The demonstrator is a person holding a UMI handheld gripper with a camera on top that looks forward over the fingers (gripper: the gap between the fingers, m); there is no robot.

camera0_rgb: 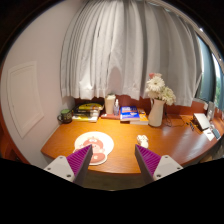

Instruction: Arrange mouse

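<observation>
Two purple-padded fingers (pixel 80 160) of my gripper (pixel 113 163) stand wide apart, empty, held level above the near edge of the wooden desk (pixel 170 140). Just ahead of my left finger lies a white plate (pixel 95 146). Beyond, a small white mouse (pixel 142 141) rests before a flower vase (pixel 155 110); books (pixel 88 110) stand farther left by the curtains (pixel 130 50).

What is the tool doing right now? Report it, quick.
Tool: open, holding nothing, above the near edge of the wooden desk, with the round white pad just ahead of its fingers.
</observation>
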